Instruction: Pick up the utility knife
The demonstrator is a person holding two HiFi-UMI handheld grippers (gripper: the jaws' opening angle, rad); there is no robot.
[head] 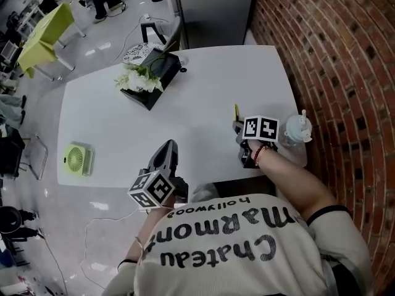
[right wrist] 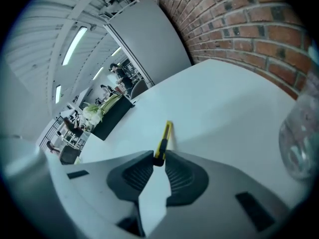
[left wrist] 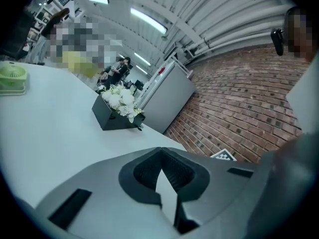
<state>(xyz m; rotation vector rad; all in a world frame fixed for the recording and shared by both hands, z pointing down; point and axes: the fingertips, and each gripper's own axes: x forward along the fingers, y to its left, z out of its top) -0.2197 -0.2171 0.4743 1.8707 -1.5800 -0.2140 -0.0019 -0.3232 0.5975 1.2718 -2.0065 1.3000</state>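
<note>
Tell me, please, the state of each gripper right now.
Left gripper: closed, holding nothing.
Right gripper: fingers closed on the black end of the utility knife.

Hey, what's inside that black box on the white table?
White flowers with green leaves fill the open top of the black box. Whatever sits beneath them inside is covered and cannot be seen.
</note>
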